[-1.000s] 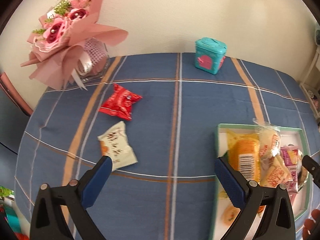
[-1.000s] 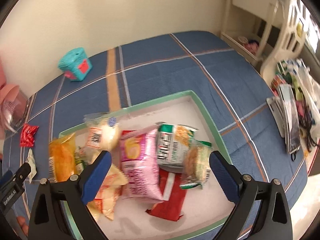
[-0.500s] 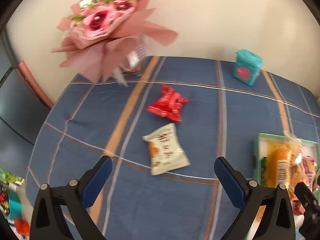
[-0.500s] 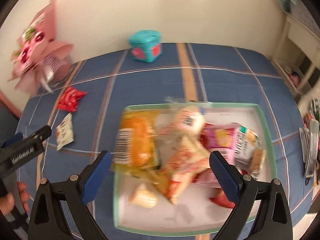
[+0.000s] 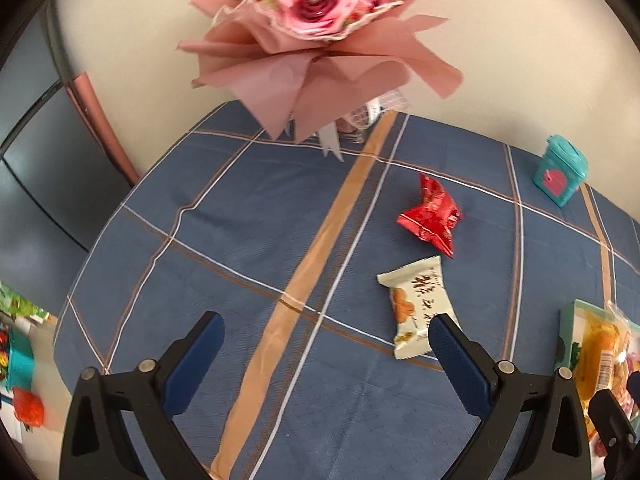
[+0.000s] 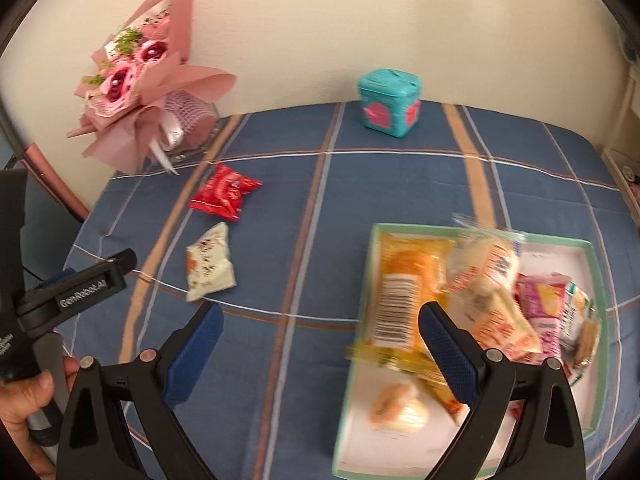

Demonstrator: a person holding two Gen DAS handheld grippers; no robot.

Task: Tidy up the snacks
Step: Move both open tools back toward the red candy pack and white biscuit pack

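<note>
A red snack packet (image 5: 432, 216) and a cream snack packet (image 5: 418, 312) lie loose on the blue plaid tablecloth; both also show in the right wrist view, red (image 6: 224, 192) and cream (image 6: 210, 268). A green-rimmed white tray (image 6: 360, 320) holds several snack packets, among them an orange one (image 6: 408, 292). My left gripper (image 5: 324, 340) is open and empty, the cream packet just ahead of its right finger. My right gripper (image 6: 318, 330) is open and empty, above the cloth at the tray's left edge.
A pink flower bouquet (image 5: 316, 36) stands at the back left against the wall. A teal box with pink hearts (image 6: 390, 104) sits at the back of the table. The tray's edge shows in the left wrist view (image 5: 568, 328). The left gripper's body (image 6: 80, 284) shows at the right wrist view's left.
Both grippers have swung left. The loose packets have moved from the left to the right side of the left wrist view. The tray has shifted right in the right wrist view.
</note>
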